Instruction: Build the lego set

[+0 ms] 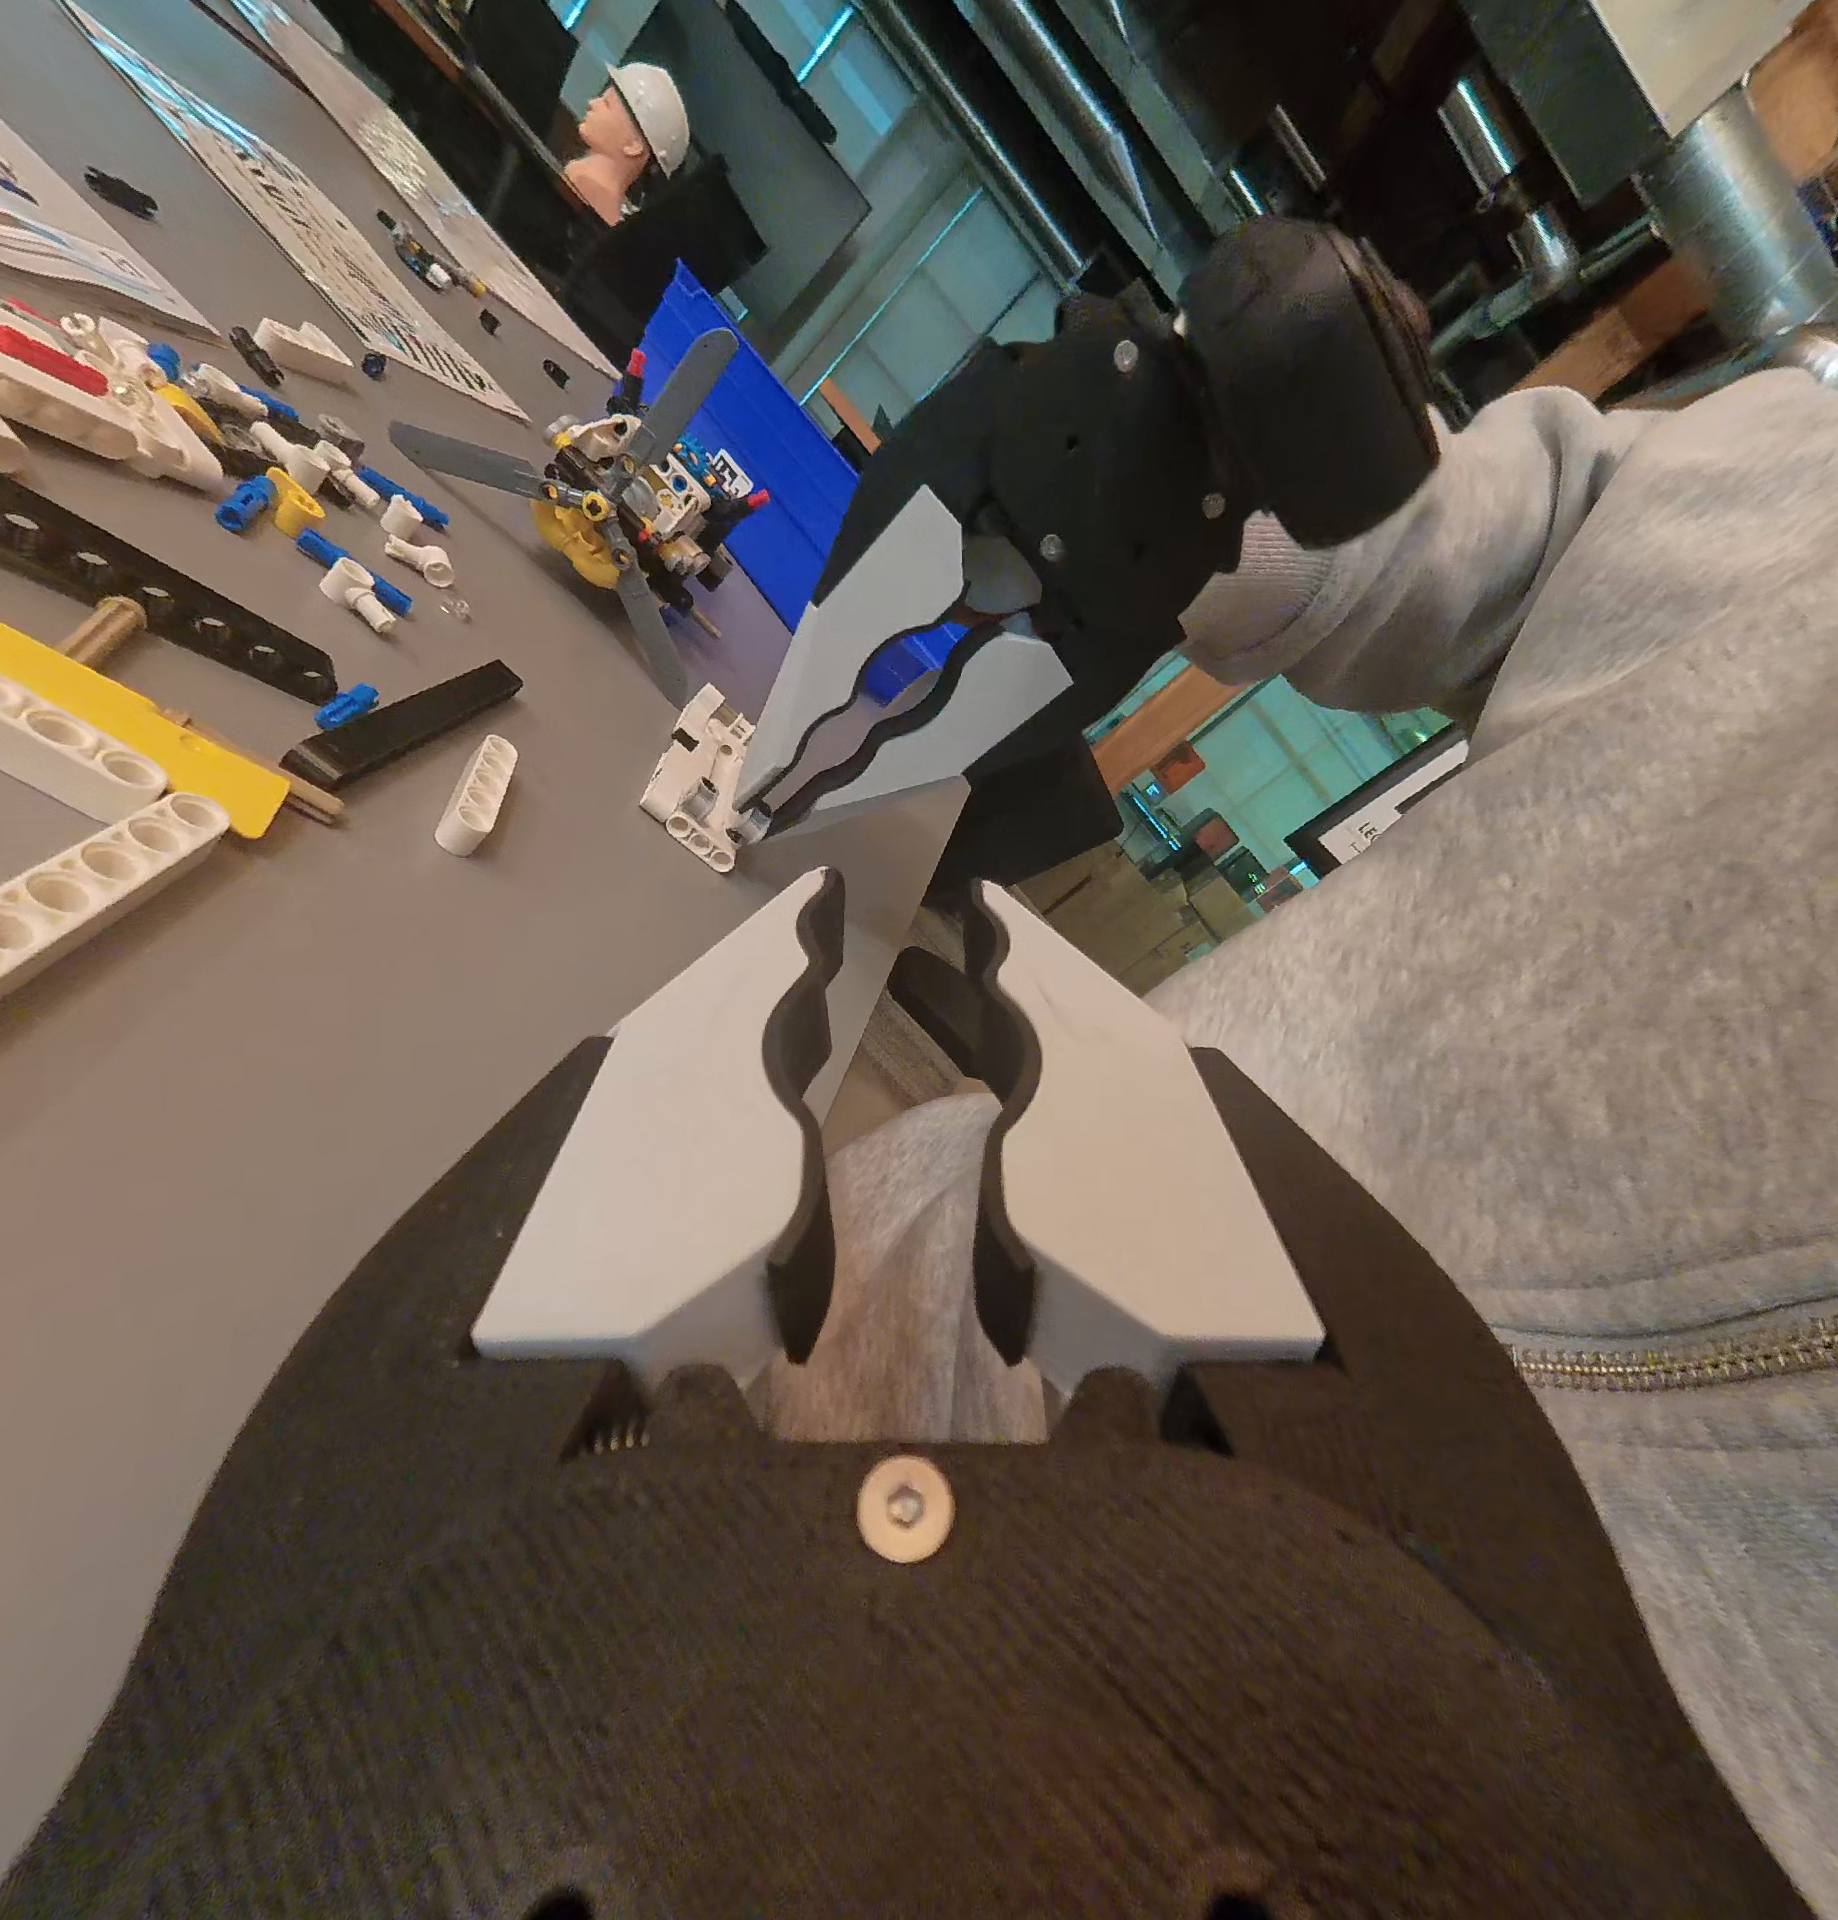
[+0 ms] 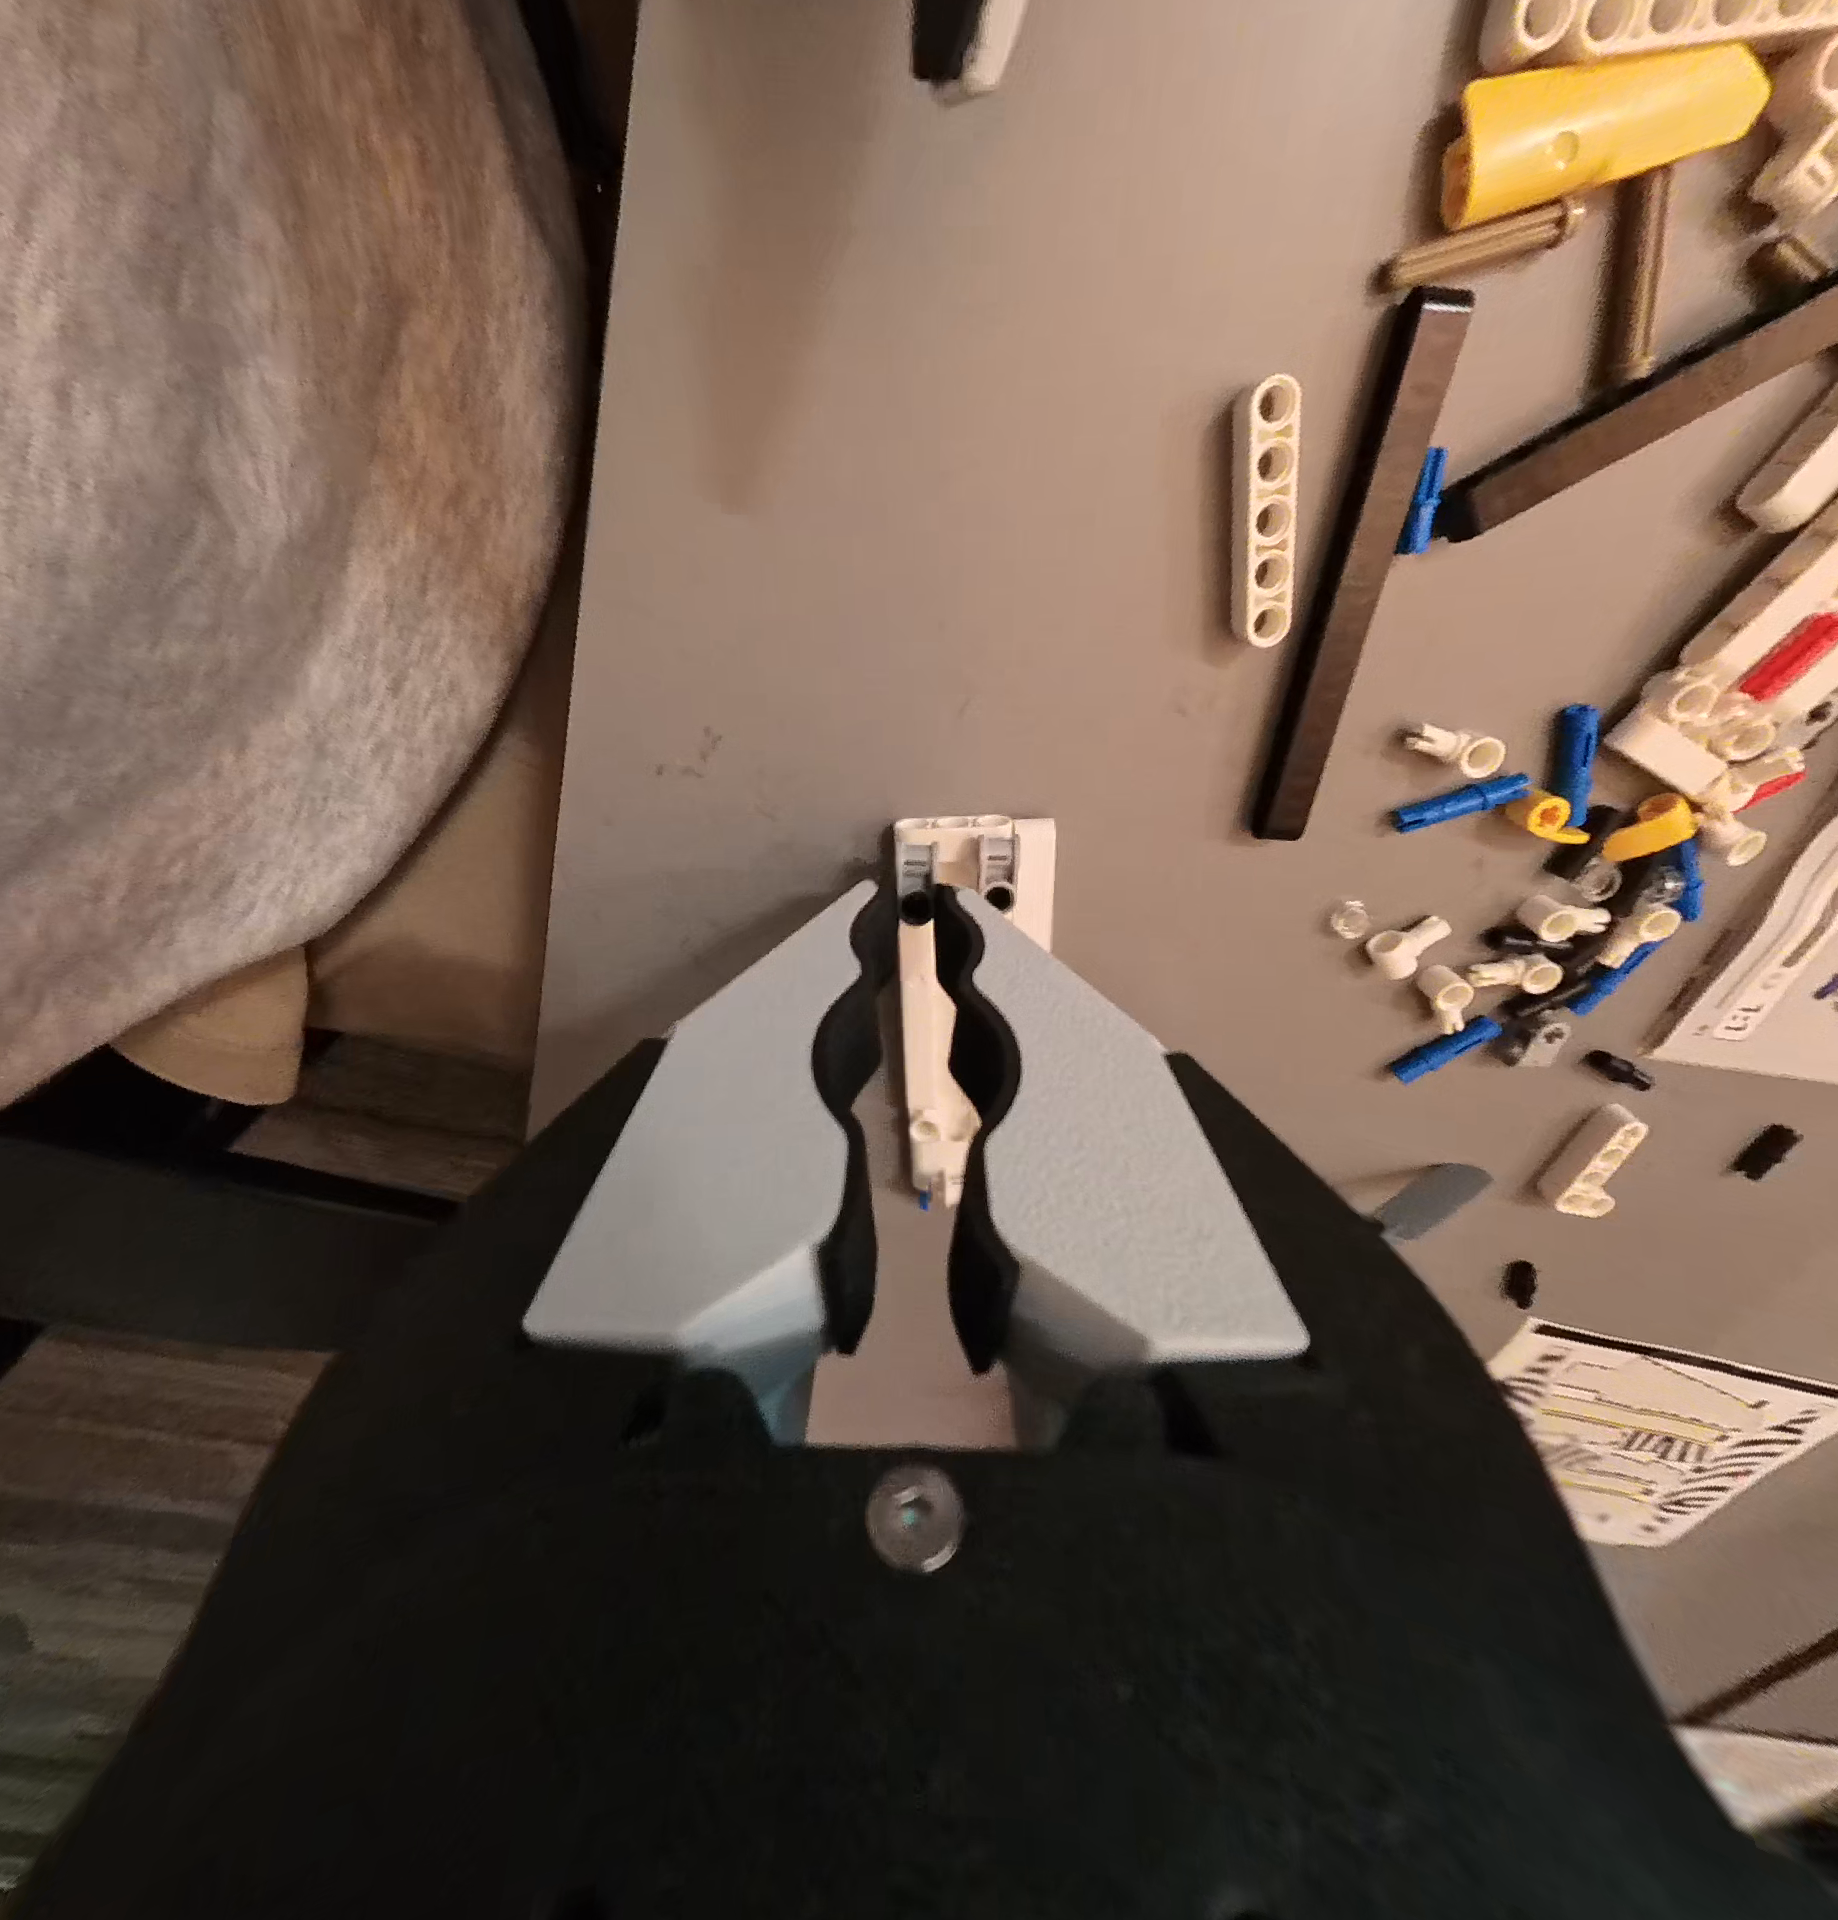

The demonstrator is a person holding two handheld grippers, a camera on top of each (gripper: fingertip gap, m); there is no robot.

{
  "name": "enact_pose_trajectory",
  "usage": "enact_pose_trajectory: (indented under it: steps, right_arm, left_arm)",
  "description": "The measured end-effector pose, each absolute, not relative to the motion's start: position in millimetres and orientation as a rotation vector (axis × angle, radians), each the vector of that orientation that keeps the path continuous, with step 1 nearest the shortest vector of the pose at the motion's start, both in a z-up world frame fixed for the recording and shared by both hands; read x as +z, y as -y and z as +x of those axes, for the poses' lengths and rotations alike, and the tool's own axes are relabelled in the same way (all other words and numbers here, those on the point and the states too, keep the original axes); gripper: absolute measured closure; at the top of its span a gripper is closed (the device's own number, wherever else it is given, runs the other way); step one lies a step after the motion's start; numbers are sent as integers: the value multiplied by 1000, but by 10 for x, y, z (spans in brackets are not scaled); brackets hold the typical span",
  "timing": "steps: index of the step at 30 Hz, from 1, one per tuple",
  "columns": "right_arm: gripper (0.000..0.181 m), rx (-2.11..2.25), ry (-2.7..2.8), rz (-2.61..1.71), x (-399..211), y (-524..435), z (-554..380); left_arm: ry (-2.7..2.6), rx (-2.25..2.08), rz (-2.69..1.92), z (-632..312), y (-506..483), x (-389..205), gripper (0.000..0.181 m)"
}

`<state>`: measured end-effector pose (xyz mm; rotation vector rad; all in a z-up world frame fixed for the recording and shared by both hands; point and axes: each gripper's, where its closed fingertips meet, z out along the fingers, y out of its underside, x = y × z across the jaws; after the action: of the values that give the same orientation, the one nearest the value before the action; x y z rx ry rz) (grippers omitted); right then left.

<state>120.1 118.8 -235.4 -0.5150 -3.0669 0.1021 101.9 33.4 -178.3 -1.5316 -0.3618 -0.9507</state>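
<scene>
The right tool point(image 2: 920, 914) pinches the near end of a white lego subassembly point(image 2: 972, 868) resting on the tabletop point(image 2: 894, 520) just ahead of its tips. The left tool point(image 1: 902, 914) is narrowly parted and empty, hovering off the tabletop's edge. Best squeeze squarely, lifting without twisting the pins.

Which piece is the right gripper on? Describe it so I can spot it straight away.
Start at the near edge of the grey table, well apart from the loose-parts pile. The right gripper has its tips at a small white lego assembly lying there. It alone carries two grey connectors side by side on its face.
</scene>
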Motion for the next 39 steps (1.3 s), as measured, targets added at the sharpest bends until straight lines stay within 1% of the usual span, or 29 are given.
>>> enact_pose_trajectory:
  steps: [3, 6, 10, 16, 19, 22, 30, 39]
  right_arm:
    - [175, 120, 3053, -603, -2420, -1242, 1195]
    - [175, 97, 3048, -534, -2418, -1219, 1185]
    - [175, 152, 3049, -584, -2418, -1188, 1165]
    - [175, 133, 3022, -549, -2435, -1179, 1178]
    - [166, 104, 2996, -502, -2447, -1181, 1207]
    - [162, 97, 2969, -498, -2446, -1185, 1221]
    - [162, 190, 2893, -561, -2310, -1166, 1162]
    - [163, 265, 2823, -546, -2297, -1165, 1154]
  left_arm:
    - [361, -954, -1531, 1018, -330, -1780, 161]
    - [359, -956, -1522, 1005, -325, -1773, 163]
    - [361, -951, -1524, 996, -331, -1777, 163]
    - [361, -951, -1525, 1000, -331, -1778, 163]
    - [361, -951, -1526, 1001, -331, -1780, 163]
    - [362, -952, -1525, 1000, -330, -1779, 163]
    - [364, -943, -1536, 1007, -338, -1792, 163]
    - [356, -902, -1584, 1043, -367, -1844, 160]
